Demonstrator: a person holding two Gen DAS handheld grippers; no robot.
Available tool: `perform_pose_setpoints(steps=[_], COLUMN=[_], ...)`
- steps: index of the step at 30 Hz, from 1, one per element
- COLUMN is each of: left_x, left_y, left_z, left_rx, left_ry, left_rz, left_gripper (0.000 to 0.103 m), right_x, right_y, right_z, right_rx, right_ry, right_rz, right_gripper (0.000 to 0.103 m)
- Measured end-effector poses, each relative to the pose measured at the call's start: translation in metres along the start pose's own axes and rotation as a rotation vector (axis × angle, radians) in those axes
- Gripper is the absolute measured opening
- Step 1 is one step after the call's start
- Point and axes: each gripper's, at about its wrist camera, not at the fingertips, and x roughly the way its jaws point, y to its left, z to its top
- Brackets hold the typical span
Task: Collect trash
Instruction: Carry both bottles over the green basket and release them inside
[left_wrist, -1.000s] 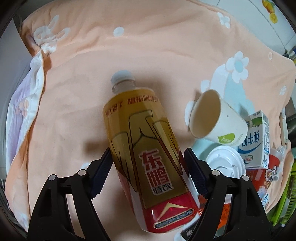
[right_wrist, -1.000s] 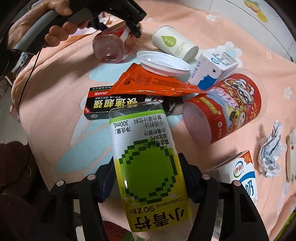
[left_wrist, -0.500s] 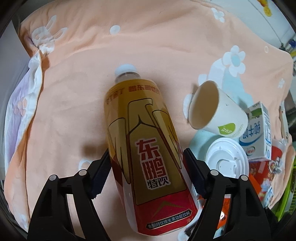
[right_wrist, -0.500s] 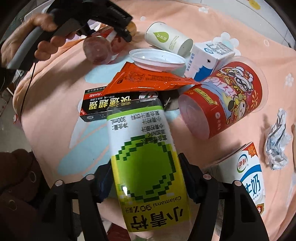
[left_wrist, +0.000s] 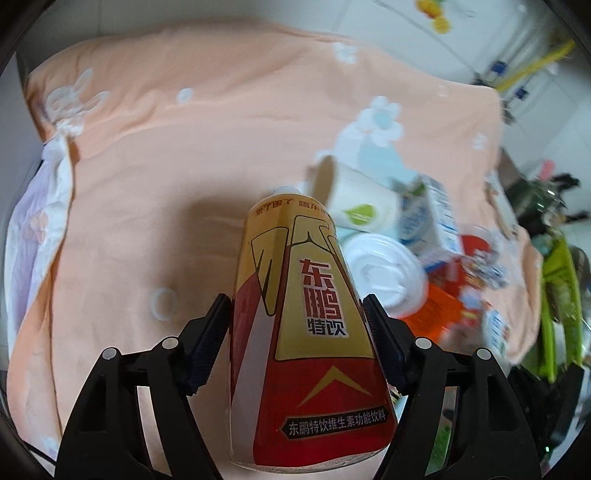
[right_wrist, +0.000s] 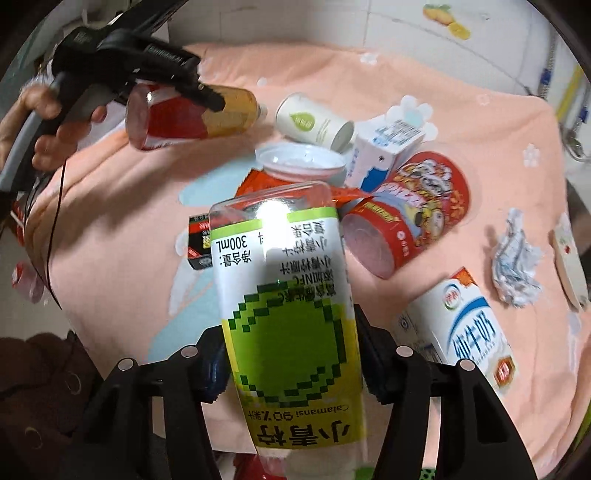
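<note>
In the left wrist view, the left claw (left_wrist: 295, 332) holds a gold bottle (left_wrist: 299, 314) tight between its two fingers. The bottle's cap points away from the claw, up off the peach cloth (left_wrist: 184, 166). Past the claw, to its right, lie a paper cup (left_wrist: 354, 199), a white lid (left_wrist: 384, 273) and a milk box (left_wrist: 432, 225). They look blurry.

In the right wrist view, the right claw (right_wrist: 291, 354) holds a green bottle (right_wrist: 291, 314) tight. Its flat bottom points away from the claw. Just past the bottle lie a black box (right_wrist: 197, 240), an orange wrapper (right_wrist: 255, 182) and the white lid (right_wrist: 299, 162). To the claw's right lie a red tub (right_wrist: 406, 214), a second milk box (right_wrist: 465, 332) and some crumpled paper (right_wrist: 515, 269). Far off to the left, the left claw (right_wrist: 207, 96) holds the gold bottle (right_wrist: 192, 114) in the air.
</note>
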Motion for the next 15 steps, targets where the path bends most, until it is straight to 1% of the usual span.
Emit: perform_pose_setpoints(steps=[4, 6, 8, 11, 15], left_x=[-0.016, -0.017, -0.023, -0.029, -0.036], left_y=[-0.016, -0.029, -0.039, -0.058, -0.081], left_z=[-0.009, -0.012, -0.017, -0.024, -0.035], left_rx=[0.054, 0.087, 0.114, 0.148, 0.208], left_ry=[-0.018, -0.03, -0.036, -0.042, -0.041], left_rz=[-0.085, -0.115, -0.167, -0.225, -0.308], left_gripper=[0.071, 0.071, 0.071, 0.071, 0.071], right_x=[-0.019, -0.029, -0.04, -0.058, -0.082], right_y=[-0.002, -0.002, -0.004, -0.006, -0.007], right_z=[-0.005, -0.011, -0.016, -0.026, -0.045], right_rx=[0.065, 0.1, 0.138, 0.193, 0.253], right_ry=[-0.06, -0.092, -0.118, -0.163, -0.2], right_rz=[-0.041, -0.065, -0.089, -0.136, -0.205], right_gripper=[0.055, 0.054, 0.054, 0.054, 0.054])
